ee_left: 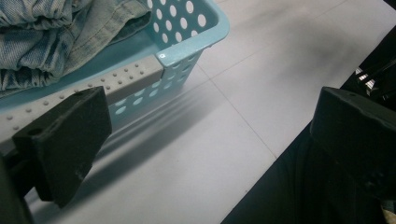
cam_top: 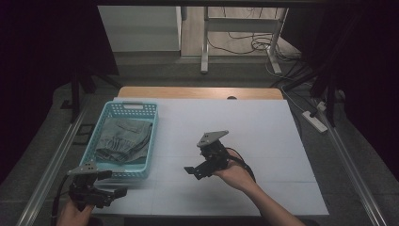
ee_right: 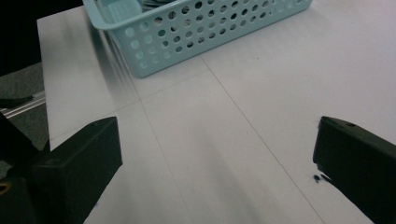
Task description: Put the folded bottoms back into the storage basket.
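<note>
A light blue perforated basket (cam_top: 151, 136) stands on the left of the white table, with folded grey-blue denim cloth (cam_top: 122, 139) inside. My left gripper (cam_top: 115, 193) hovers at the table's front left corner, just below the basket's near end, jaws wide apart and empty. In the left gripper view the basket's near corner (ee_left: 196, 39) and the denim cloth (ee_left: 46, 42) lie close ahead. My right gripper (cam_top: 190, 170) is held over the table's middle, pointing left toward the basket, open with nothing between its jaws. The right gripper view shows the basket (ee_right: 196, 32) farther off.
The white table top (cam_top: 263, 136) stretches right of the basket. A wooden strip (cam_top: 197, 92) runs along its far edge. Metal rails (cam_top: 47, 165) flank the table. Cables and a power strip (cam_top: 314, 120) lie on the floor at the right.
</note>
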